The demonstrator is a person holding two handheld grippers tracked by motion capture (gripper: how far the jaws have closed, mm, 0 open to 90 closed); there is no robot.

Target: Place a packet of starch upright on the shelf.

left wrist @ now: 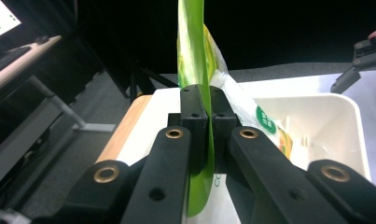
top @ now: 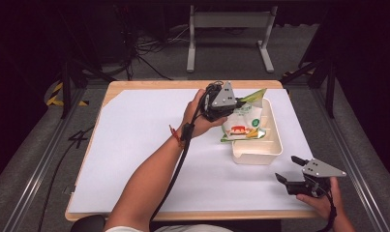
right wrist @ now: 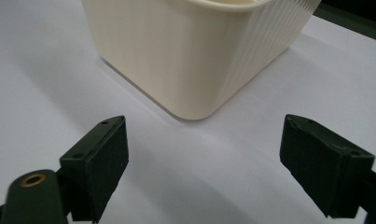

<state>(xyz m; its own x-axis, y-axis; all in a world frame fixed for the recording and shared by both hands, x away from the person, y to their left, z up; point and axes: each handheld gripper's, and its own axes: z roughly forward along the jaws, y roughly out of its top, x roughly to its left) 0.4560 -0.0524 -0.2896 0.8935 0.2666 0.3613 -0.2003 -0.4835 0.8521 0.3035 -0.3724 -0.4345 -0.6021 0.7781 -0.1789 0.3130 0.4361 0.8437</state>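
Left gripper (left wrist: 202, 100) pinching snack bag (left wrist: 195, 56) above tub (left wrist: 349, 135)

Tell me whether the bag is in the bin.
Partly in: the bag hangs over the bin, its top edge pinched by the left gripper.

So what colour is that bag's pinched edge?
Bright green edge, clearest in the left gripper view.

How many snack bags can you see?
1. The green and white snack bag hangs half in the cream bin, pinched at its top edge by the left gripper. Its bulk could hide something lying deeper in the bin.
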